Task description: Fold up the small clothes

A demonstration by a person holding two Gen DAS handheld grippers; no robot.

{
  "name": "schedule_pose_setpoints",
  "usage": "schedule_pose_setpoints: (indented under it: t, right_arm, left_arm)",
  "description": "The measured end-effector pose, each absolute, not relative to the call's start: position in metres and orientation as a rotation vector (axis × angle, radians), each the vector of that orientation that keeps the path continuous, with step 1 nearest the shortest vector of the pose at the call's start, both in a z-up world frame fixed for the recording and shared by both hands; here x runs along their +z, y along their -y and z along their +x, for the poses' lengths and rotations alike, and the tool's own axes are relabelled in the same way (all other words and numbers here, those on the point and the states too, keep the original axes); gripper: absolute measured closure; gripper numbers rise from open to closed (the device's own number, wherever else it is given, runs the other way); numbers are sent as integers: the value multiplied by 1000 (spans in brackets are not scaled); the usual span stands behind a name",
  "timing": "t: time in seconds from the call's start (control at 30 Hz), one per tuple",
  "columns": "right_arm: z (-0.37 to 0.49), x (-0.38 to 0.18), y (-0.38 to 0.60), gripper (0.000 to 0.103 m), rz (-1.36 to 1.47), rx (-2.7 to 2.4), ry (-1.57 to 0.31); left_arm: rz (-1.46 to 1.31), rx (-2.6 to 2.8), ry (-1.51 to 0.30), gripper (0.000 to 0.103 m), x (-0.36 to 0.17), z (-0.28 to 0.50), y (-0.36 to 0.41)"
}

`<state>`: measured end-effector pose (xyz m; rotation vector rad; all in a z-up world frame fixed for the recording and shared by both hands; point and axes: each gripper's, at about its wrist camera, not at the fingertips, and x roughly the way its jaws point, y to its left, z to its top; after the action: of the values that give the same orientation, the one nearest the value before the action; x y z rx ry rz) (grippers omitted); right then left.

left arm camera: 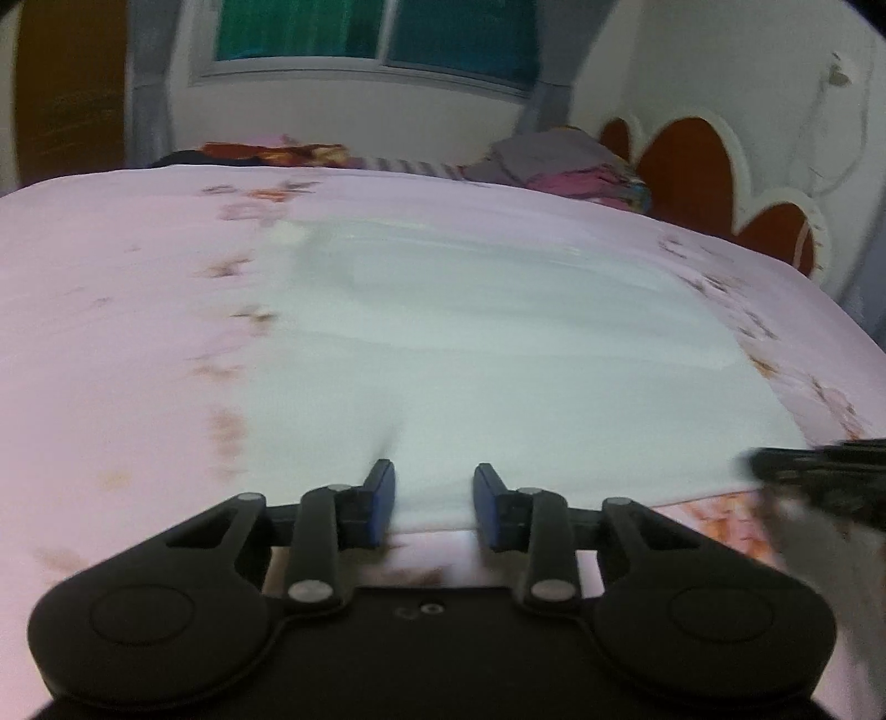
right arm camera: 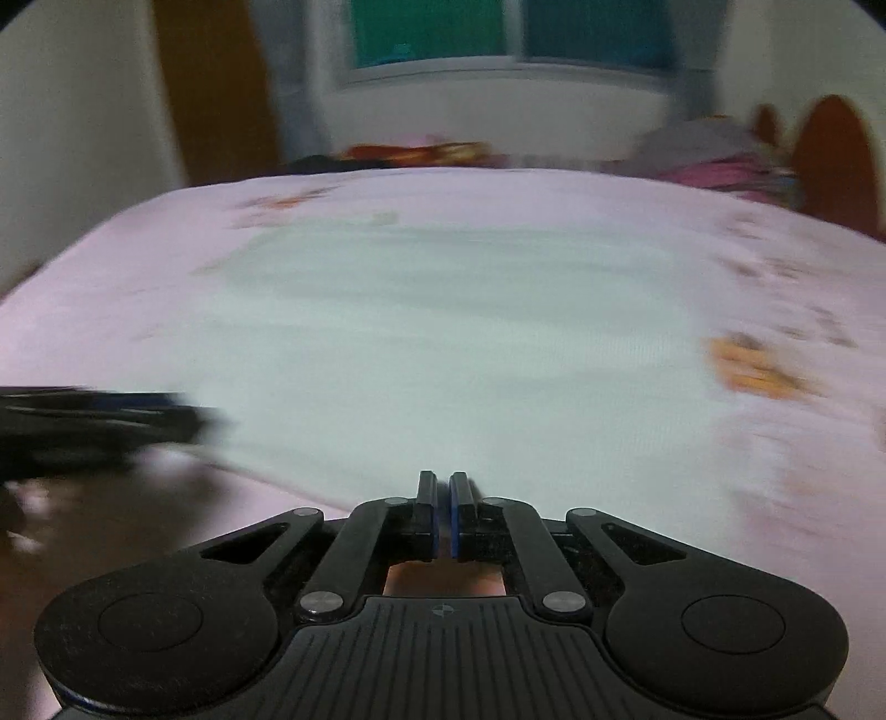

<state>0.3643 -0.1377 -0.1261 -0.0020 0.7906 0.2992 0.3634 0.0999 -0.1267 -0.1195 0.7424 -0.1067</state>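
Left-wrist view: a pale white cloth garment (left arm camera: 487, 343) lies flat on the pink floral bedsheet (left arm camera: 111, 332), its near hem between the left gripper (left arm camera: 434, 501)'s narrowly parted blue pads. Right gripper (right arm camera: 443, 512) is pinched closed at the same hem.

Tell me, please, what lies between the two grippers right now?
The white garment's near edge, lying on the pink sheet, spans from left gripper to right gripper; the left wrist view shows it.

White wall (left arm camera: 343, 119), teal window (left arm camera: 376, 30), scalloped headboard (left arm camera: 692, 166)
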Motion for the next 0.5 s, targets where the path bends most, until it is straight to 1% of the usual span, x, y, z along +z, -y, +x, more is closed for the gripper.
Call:
schedule_pose_setpoints:
  t: [0.1,0.2,0.27,0.4,0.5]
  right_arm:
    - [358,-129,178,100,-28,156,-794]
    - [354,-132,207,101,19,121,-810]
    - [354,-128,206,100,-2,122,-810]
    - [351,-121,197,100,-15,130,-789]
    - [354,-128,200,100,-15,114,-823]
  left_arm:
    - [-153,-87,-742,76,-127,361,-116]
    - [-143,-70,-749,77,-125,364,-109]
    - [-128,-68,-742,74,-121,365,-102]
    - [-97,-62,-745,74,-125,363,-102]
    - [-136,-52,-741,74,-122,360,-110]
